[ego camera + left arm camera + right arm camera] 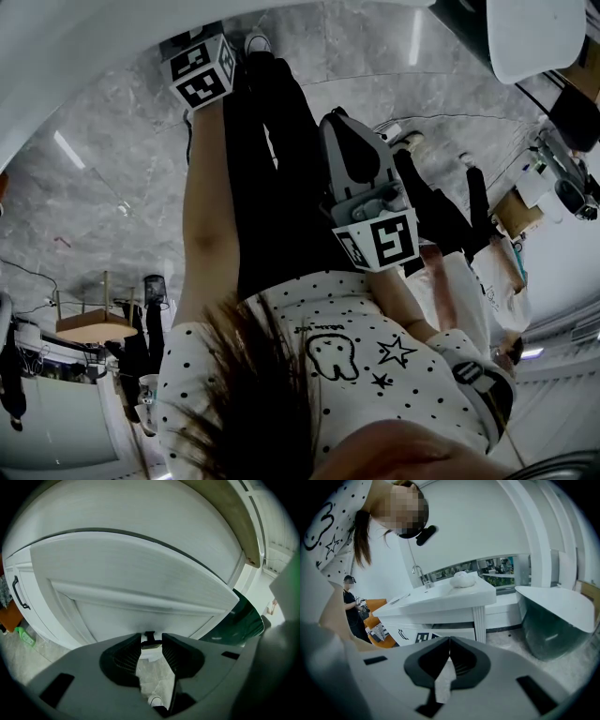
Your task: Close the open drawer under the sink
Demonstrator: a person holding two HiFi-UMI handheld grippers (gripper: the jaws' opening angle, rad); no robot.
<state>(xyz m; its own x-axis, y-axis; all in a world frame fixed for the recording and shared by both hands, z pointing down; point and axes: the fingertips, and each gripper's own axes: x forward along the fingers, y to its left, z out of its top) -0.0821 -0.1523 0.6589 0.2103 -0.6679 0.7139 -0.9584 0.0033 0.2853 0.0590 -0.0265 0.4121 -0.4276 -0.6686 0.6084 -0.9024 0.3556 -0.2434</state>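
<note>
Left gripper view: left hand-held gripper [151, 637] pinched the small drawer handle [149, 642] at its tips, with the white drawer front [140, 588] dead ahead. It looked like the closing push. Next it needed a straight, level shove until flush. Right hand-held gripper [449, 640] was pressed together, empty.

- A white short-sleeved top [375, 366] with small black dots fills the lower centre; a black-outlined tooth and two stars are drawn on it.
- Black trousers [281, 169] run up the middle to a white-toed shoe [256, 42].
- Long dark hair [253, 412] hangs lower left.
- The left gripper [151, 651] and right gripper [449, 653] have grey shells and dark ribbed fingers [129, 656].
</note>
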